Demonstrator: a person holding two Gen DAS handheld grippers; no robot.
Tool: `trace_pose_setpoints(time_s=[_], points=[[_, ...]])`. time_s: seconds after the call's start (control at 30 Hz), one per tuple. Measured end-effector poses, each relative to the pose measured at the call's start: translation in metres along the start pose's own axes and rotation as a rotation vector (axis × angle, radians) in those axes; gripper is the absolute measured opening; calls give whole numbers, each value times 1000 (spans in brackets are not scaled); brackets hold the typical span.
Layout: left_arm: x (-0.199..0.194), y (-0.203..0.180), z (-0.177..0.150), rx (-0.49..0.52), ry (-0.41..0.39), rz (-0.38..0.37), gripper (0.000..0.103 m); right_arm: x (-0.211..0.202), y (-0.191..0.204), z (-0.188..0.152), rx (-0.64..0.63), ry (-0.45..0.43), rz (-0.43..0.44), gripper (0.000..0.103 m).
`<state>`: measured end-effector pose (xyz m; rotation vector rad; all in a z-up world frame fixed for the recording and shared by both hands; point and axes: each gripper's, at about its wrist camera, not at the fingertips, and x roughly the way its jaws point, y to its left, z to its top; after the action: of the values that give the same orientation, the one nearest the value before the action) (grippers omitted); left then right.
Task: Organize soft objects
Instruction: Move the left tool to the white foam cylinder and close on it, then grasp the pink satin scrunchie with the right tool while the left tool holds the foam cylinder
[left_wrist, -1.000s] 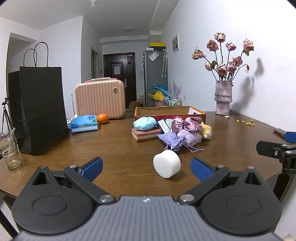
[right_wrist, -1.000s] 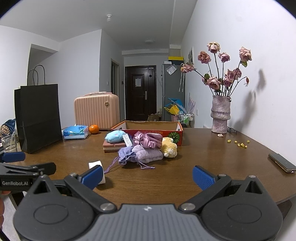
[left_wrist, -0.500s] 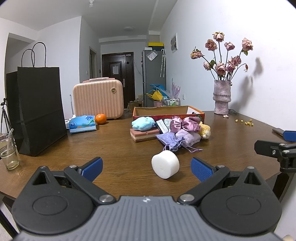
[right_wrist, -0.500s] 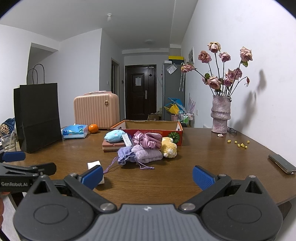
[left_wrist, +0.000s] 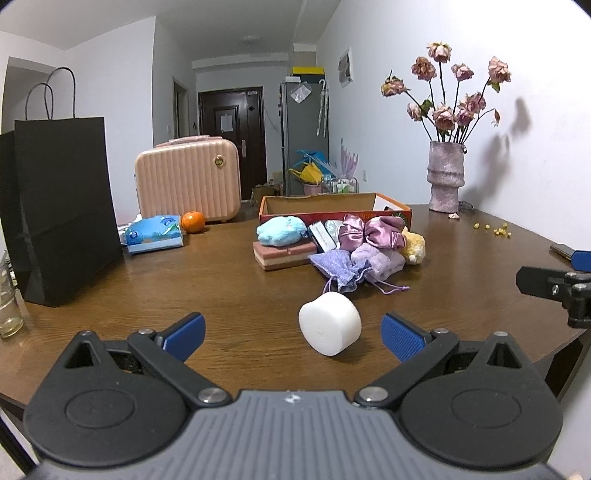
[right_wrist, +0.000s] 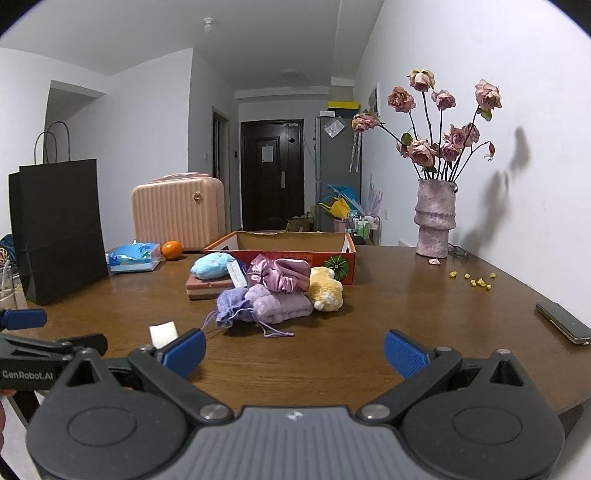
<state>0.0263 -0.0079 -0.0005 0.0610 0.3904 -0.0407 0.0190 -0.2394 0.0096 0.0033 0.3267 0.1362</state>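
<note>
Nearest, between the left gripper (left_wrist: 291, 330)'s wide-spread, empty fingers, a white foam cylinder (left_wrist: 329, 323) lies tilted on the worktop (left_wrist: 229, 280), likely light and squashy, best pinched gently across its round sides; farther, the soft pile (right_wrist: 273, 291) fronts the cardboard box (right_wrist: 291, 245), the right gripper (right_wrist: 293, 350) equally wide.

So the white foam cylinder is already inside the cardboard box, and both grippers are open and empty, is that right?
Not quite. The white foam cylinder lies on the table, in front of the left gripper, well short of the cardboard box; the left wrist view shows it. Both the left gripper and the right gripper are indeed open and empty.
</note>
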Motion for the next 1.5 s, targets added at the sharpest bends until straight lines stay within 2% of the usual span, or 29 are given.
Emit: trace_pose_setpoints(time_s=[0.37, 0.8, 1.0, 1.1, 1.17, 1.27, 1.5], points=[[41, -3, 6, 24, 50, -18, 103, 40, -5, 8, 2, 42, 6, 103], [97, -12, 8, 73, 109, -80, 103, 87, -13, 14, 8, 98, -3, 103], [121, -14, 6, 75, 147, -99, 89, 109, -16, 16, 4, 122, 3, 103], [131, -16, 5, 80, 166, -114, 76, 118, -15, 17, 2, 133, 10, 103], [137, -15, 4, 81, 177, -134, 63, 124, -16, 17, 3, 139, 15, 103], [142, -15, 4, 81, 184, -156, 57, 130, -16, 18, 3, 150, 20, 103], [146, -13, 12, 61, 180, -175, 55, 141, -18, 25, 2, 155, 31, 103]])
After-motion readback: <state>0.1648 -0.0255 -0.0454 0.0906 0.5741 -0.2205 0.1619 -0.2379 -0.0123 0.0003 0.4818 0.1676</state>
